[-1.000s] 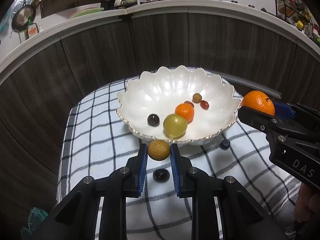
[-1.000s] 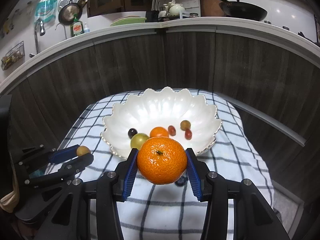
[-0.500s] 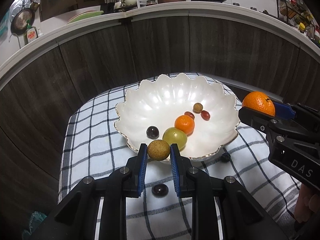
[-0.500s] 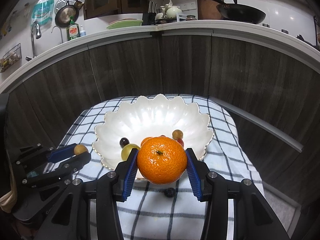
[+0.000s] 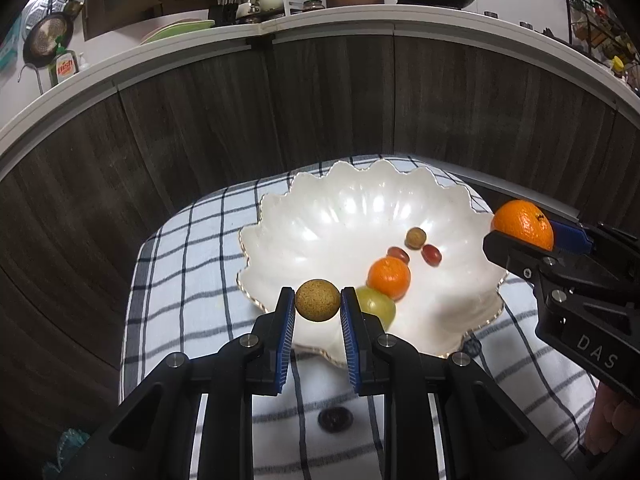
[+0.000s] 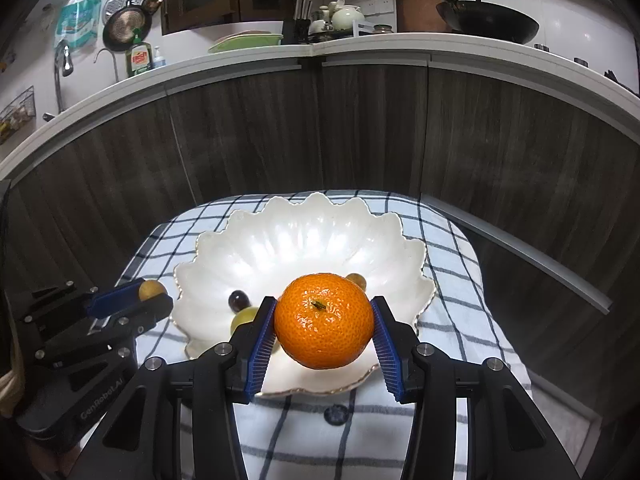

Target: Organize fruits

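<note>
1. A white scalloped bowl [image 5: 472,200] with a thin gold rim sits on a blue-and-white checked cloth [image 5: 180,280], in front of dark wood cabinet fronts.
2. The left gripper [image 5: 317,301] is clamped on a small round brownish-tan fruit [image 5: 317,301], pinched between its blue pads and held above the bowl's near rim.
3. The right gripper [image 6: 323,320] is clamped on a large orange mandarin [image 6: 323,320], stem end facing the camera, held above the bowl's near side.
4. Inside the bowl lie a smaller orange [image 5: 389,277], a pale green grape [image 5: 378,307] touching it, two small red fruits [image 5: 432,255] and a small brown fruit [image 5: 416,237].
5. From the right-hand camera, a dark grape [image 6: 239,301] also shows in the bowl, just beside the green one.
6. Two dark berries lie on the cloth outside the bowl: one [image 5: 335,420] near the front, between the left gripper's arms, the other [image 5: 473,346] tucked against the bowl's right rim.
7. A person's fingers [image 5: 612,420] show at the lower right edge of the left-hand camera's view.
</note>
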Demonstrator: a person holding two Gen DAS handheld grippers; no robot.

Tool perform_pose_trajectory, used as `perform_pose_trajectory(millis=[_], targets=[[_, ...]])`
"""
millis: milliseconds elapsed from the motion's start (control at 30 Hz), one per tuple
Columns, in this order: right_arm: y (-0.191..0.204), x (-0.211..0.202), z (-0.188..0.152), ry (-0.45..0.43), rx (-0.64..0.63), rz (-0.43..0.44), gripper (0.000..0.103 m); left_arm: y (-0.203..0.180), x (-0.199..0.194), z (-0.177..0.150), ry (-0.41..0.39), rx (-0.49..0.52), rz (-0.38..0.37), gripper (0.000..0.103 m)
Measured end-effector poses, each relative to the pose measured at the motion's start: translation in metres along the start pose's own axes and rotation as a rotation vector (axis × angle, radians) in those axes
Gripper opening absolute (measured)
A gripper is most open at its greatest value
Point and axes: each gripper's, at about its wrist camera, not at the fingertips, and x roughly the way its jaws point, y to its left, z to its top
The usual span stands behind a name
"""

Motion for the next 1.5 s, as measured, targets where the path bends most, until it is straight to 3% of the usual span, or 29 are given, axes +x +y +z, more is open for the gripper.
perform_pose_trajectory(millis=[1033, 1100, 1267, 1300, 1400, 1500], targets=[[-0.006, 0.075, 0.026, 0.095, -0.003, -0.031, 0.048, 0.018, 0.079, 0.026, 0.059, -0.041, -0.002, 0.024], [-0.006, 0.078, 0.026, 0.103, -0.006, -0.040, 0.048, 0.019, 0.079, 0.025, 0.063, -0.043, 0.001, 0.032], [-0.012, 0.082, 0.025, 0.126, 0.012, -0.036, 0.049, 0.019, 0.074, 0.024, 0.050, -0.050, 0.016, 0.064], [-0.012, 0.083, 0.024, 0.133, 0.011, -0.037, 0.051, 0.019, 0.074, 0.024, 0.047, -0.055, 0.018, 0.066], [-0.010, 0.081, 0.025, 0.129, -0.009, -0.053, 0.075, 0.022, 0.072, 0.024, 0.050, -0.073, 0.025, 0.075], [-0.008, 0.073, 0.027, 0.101, -0.021, -0.077, 0.078, 0.024, 0.067, 0.024, 0.043, -0.090, 0.040, 0.086]])
